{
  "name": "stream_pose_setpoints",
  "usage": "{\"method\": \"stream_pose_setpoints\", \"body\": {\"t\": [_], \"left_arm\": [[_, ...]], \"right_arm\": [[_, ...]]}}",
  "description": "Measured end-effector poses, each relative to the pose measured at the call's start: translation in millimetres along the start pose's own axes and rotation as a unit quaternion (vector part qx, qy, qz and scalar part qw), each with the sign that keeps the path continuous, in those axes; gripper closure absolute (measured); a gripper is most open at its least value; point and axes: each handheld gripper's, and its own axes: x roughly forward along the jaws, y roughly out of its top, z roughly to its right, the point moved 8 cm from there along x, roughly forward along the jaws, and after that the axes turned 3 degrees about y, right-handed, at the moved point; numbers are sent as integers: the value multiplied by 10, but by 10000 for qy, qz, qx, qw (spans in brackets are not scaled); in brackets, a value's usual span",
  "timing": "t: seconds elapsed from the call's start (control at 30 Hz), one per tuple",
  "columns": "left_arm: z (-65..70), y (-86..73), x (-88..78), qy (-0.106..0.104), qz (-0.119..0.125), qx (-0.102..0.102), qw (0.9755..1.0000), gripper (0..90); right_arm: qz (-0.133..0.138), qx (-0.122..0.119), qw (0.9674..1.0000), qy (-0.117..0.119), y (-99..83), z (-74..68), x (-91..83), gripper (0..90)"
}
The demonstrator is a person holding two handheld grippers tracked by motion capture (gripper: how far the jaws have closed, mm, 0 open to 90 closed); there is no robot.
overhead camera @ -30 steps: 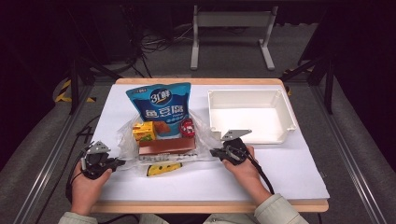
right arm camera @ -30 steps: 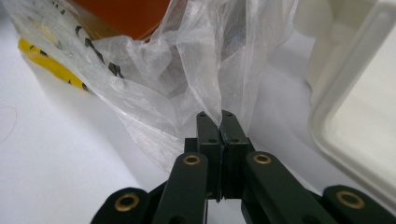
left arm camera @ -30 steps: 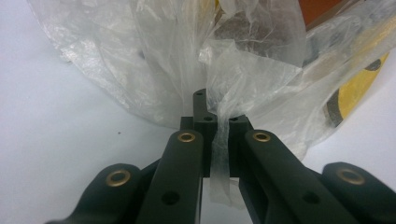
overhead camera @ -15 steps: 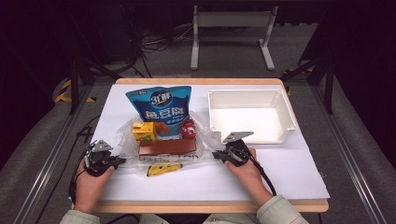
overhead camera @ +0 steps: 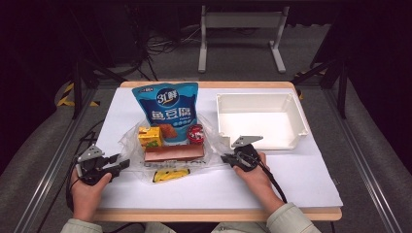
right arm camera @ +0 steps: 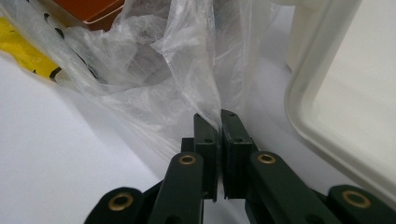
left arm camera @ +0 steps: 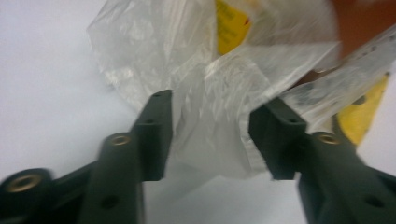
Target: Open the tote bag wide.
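Plastic bag (overhead camera: 167, 150) lies at desk (overhead camera: 301, 179) centre, long axis running nine to three o'clock between two tools. Left tool (overhead camera: 119, 166), jaws just opened and standing apart, has film loose between them, at its three o'clock. Right tool (overhead camera: 227, 158) is clamped on the bag's edge. Farther, at one o'clock: one white tray (overhead camera: 296, 114). One blue pouch (overhead camera: 167, 109) stands at twelve.

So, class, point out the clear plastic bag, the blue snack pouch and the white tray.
clear plastic bag (right arm camera: 187, 70), right gripper view, crumpled side.
blue snack pouch (overhead camera: 167, 104), high view, front face.
white tray (overhead camera: 301, 116), high view, right wall.
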Motion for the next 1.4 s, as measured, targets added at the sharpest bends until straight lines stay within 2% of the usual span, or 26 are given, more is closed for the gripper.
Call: {"method": "stream_pose_setpoints", "body": {"t": [0.1,0.17,0.23,0.3,0.37,0.4,0.43,0.47,0.53,0.63,0.7,0.77,0.83,0.87,0.9,0.93,1.07,1.27,1.4], "left_arm": [[41,37,-75,27,22,185,9998,366],[81,97,-152,36,157,214,9996,323],[136,207,-261,38,440,269,9987,285],[199,334,-387,33,774,300,9965,261],[243,442,-488,60,1013,344,9942,251],[243,442,-488,60,1013,344,9942,249],[271,547,-556,97,1223,346,9918,249],[271,547,-556,97,1223,346,9918,249],[279,646,-562,155,1318,355,9905,249],[265,709,-507,215,1310,335,9906,251],[221,753,-439,324,1275,280,9909,258],[171,790,-360,327,1249,180,9915,284],[104,804,-252,372,1121,54,9930,338],[70,793,-163,331,998,2,9945,364],[70,793,-163,331,998,2,9945,407],[45,767,-101,348,868,-10,9956,407],[-18,649,49,417,498,-37,9979,637],[-30,524,180,501,106,148,9986,858],[-33,411,326,497,-200,206,9984,897]], "right_arm": [[-11,16,10000,-3,-2,-1,-4,865],[-17,14,10000,5,-3,-4,-5,865],[-15,11,10000,12,-2,-7,-3,865],[-12,14,10000,20,0,-10,-2,863],[-7,8,10000,23,3,-12,-2,862],[-7,8,10000,23,3,-12,-2,862],[-3,8,10000,24,5,-11,-3,862],[-3,8,10000,24,5,-11,-3,862],[2,19,10000,32,6,-10,-3,861],[-2,9,10000,21,7,-14,-6,861],[2,2,10000,26,9,-14,-11,861],[5,1,10000,26,10,-12,-14,859],[5,-7,10000,30,11,-13,-15,858],[12,-5,10000,37,12,-15,-15,857],[12,-5,10000,37,12,-15,-15,857],[16,0,10000,41,13,-17,-17,857],[23,-17,10000,49,15,-22,-26,855],[45,-24,10000,61,25,-43,-36,856],[-9,-18,9999,107,13,-61,-33,857]]}}
